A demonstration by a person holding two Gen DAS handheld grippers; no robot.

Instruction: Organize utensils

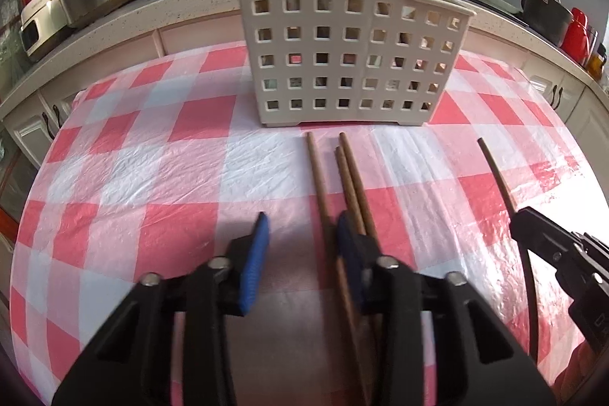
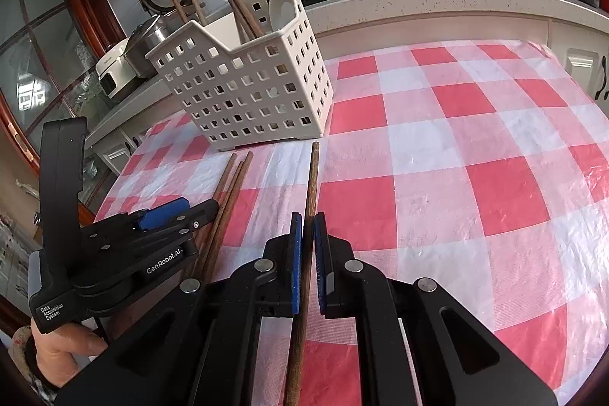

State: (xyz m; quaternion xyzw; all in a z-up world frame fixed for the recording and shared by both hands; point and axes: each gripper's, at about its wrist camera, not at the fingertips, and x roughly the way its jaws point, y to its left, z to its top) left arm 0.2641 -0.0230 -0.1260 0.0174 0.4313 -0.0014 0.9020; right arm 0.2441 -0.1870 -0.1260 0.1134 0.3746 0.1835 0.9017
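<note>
Three loose chopsticks (image 1: 335,177) lie centre frame, before perforated caddy (image 1: 342,37). Left gripper (image 1: 302,238) spread wide, one stick between pads; neighbouring pair may snag. Right gripper (image 2: 307,234) clenched on single chopstick (image 2: 310,193), apparently off-centre; could pivot, miss caddy.

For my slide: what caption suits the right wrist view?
Right hand-held gripper clamps one chopstick before the utensil basket.
</note>
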